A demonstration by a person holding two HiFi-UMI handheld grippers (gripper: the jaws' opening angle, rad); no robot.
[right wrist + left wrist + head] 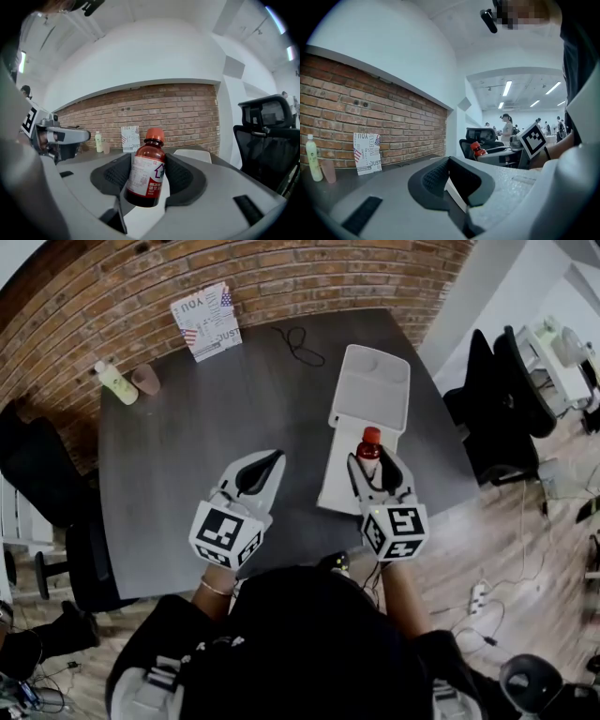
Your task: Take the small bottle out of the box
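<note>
R tongs (373, 463) grip the small bottle (370, 441), red cap up, upright over the near end of the open white box (373, 390). L tongs (274, 457), left of box, closed & empty above the table (178, 465).

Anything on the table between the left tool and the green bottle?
Nothing. The head view shows only bare table between the left tool and the green bottle.

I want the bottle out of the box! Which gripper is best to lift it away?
Right. The right gripper is already shut on the bottle, over the box. The left gripper is empty, jaws together, off to the side over the table.
</note>
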